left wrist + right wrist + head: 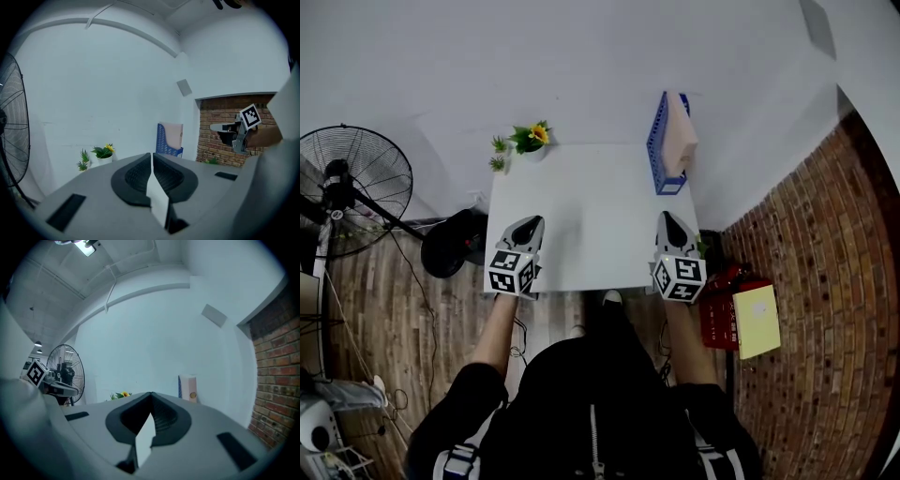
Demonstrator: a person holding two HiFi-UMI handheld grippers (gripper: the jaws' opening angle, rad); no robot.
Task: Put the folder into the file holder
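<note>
The pink folder (679, 136) stands inside the blue file holder (656, 152), which sits at the far right corner of the white tabletop (581, 225). I have both claws well apart from it, over the near edge. My right claw (667, 218) has its jaws pressed together with nothing between them. My left claw (533, 222) is the same, closed and empty. A small potted plant (530, 141) with a yellow flower sits at the tabletop's far left corner. On the floor, a standing fan (352, 187) is off to the left and a red crate (717, 317) is to the right, by the brick wall (825, 309).
</note>
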